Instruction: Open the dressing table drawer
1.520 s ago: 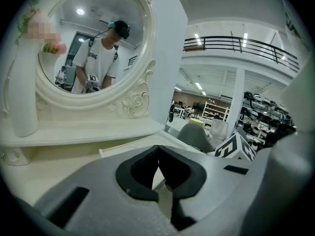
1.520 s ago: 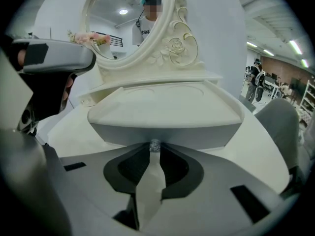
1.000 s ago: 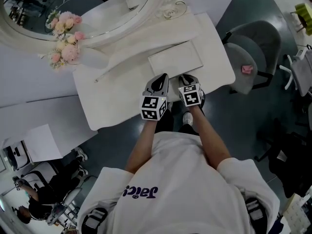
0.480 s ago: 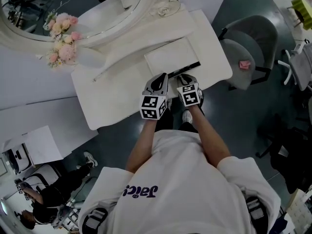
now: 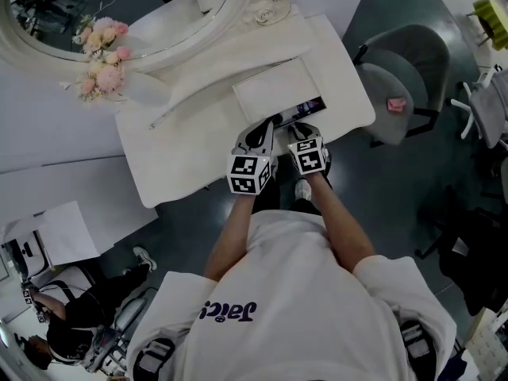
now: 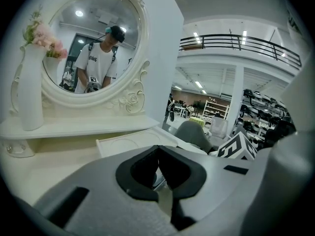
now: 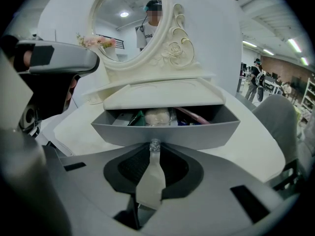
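Observation:
A small white dressing table unit (image 5: 274, 86) with an oval mirror (image 5: 119, 6) stands on a white table (image 5: 182, 165). Its grey drawer (image 7: 162, 132) is pulled partly out and shows in the head view as a dark gap (image 5: 300, 108). Inside lie a pale round thing (image 7: 157, 116) and several small items. My right gripper (image 5: 298, 127) is shut on the drawer's small clear knob (image 7: 154, 144). Just to its left, my left gripper (image 5: 263, 127) is shut and holds nothing, with its tips over the table in front of the unit.
A white vase of pink flowers (image 5: 99, 62) stands at the mirror's left. A grey chair (image 5: 405, 78) with a pink thing on its seat is right of the table. The person stands at the table's near edge. Papers (image 5: 67, 232) lie on a lower surface, left.
The drawer has slid out toward the person: no gap at first, then a dark opening that has widened. Both grippers have drawn back a little with it.

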